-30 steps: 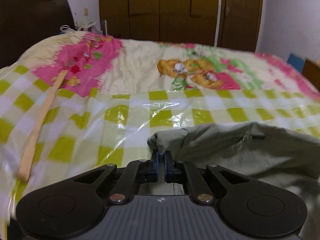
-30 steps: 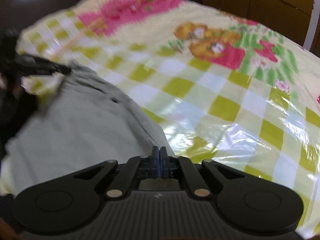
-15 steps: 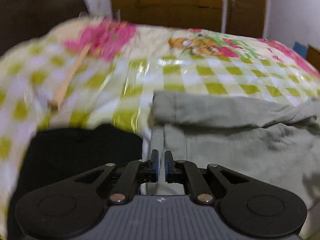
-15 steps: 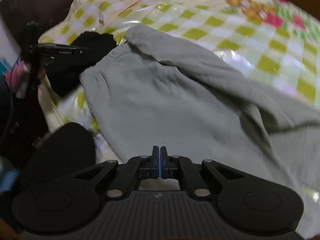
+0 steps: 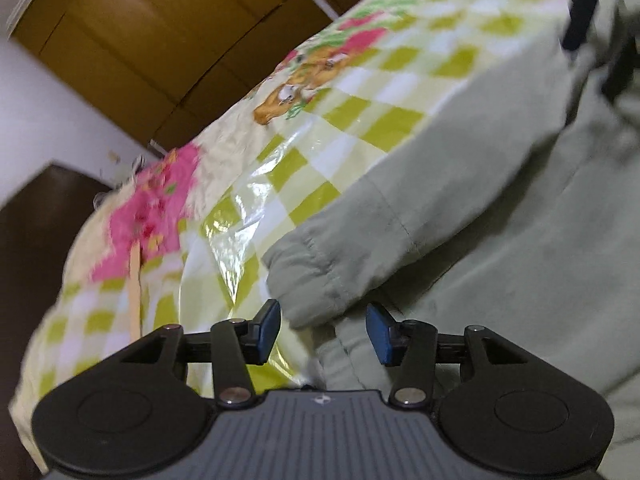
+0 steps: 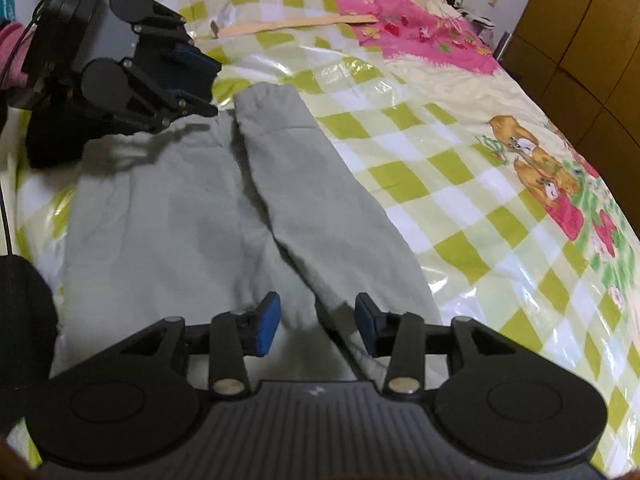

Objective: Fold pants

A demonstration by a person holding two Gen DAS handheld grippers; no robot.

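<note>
I see the grey-green pants [image 6: 208, 216] lying on the bed's checked plastic sheet [image 6: 440, 184], one leg folded over. My left gripper [image 5: 323, 330] is opening at the leg cuff — pads clear of the cloth. My right gripper [image 6: 318, 326] is opening too, over the fabric, gripping nothing. I find no readable writing — only a cartoon bear print [image 6: 536, 160].

Pants [image 6: 224, 208] on bed [image 6: 460, 152]; stick [image 6: 296, 24] behind.

One pair of grey pants [image 6: 208, 208] is seen on one bed [image 6: 460, 152]. Two hand-held grippers are counted: the left hand-held gripper [image 5: 323, 330] and the right hand-held gripper [image 6: 318, 326]. One wooden stick [image 6: 296, 23] is seen.
</note>
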